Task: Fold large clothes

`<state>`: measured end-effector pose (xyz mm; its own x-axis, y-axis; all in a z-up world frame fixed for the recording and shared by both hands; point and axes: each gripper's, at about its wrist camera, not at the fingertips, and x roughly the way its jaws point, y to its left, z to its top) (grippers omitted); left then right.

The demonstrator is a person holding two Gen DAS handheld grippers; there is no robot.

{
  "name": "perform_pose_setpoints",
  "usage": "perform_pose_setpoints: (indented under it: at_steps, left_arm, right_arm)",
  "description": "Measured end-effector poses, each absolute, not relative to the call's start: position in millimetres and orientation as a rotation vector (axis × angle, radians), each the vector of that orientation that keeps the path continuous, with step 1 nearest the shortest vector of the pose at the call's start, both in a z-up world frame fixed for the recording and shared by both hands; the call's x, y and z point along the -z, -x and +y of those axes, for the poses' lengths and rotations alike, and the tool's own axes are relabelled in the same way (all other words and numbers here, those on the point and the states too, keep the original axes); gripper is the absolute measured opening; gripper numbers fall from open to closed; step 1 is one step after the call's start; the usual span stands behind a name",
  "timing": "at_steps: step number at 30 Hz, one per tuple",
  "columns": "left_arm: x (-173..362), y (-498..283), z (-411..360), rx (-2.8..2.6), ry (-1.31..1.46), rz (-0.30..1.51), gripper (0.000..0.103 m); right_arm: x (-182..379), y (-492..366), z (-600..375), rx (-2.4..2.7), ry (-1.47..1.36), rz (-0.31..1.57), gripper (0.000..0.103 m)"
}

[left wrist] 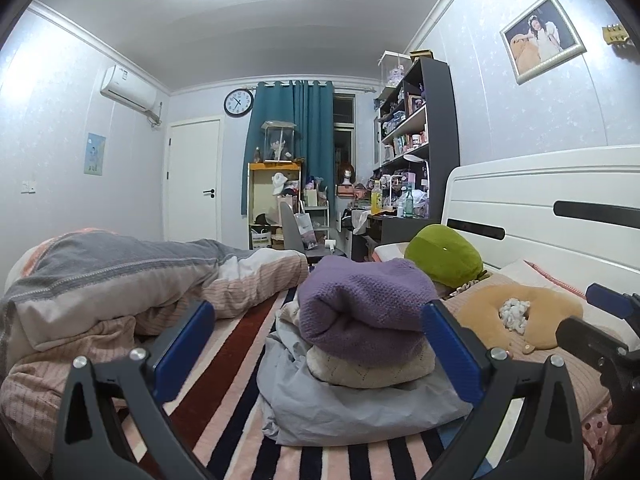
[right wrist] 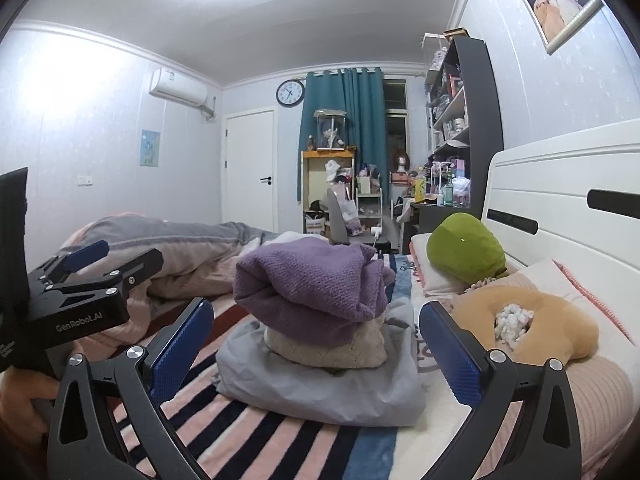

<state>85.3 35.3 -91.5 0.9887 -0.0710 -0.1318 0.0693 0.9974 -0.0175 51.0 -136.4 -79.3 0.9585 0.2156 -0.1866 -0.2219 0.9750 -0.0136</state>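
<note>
While both claws, left claw [left wrist: 318,344] and right claw [right wrist: 316,344], gape released, apparently three folded garments [right wrist: 316,320] sit stacked.

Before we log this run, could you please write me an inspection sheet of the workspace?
Surface: striped blanket on a bed.
Job's things: purple knit atop cream knit atop grey garment, stacked.
Clutter: tan neck pillow, green plush, bunched duvet.
Grippers: left claw open, empty; right claw open, empty.
Cables: nothing seen.
Surroundings: white headboard, teal curtain, crowded shelves.
</note>
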Motion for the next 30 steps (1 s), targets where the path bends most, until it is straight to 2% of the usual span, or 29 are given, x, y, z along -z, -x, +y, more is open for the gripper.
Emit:
perform_pose_setpoints:
  at_steps: [30]
  left_arm:
    - [102, -73, 32, 0.037, -0.019, 0.144, 0.102]
  right_arm:
    - [85, -37, -153, -0.196, 0.013, 0.179, 0.103]
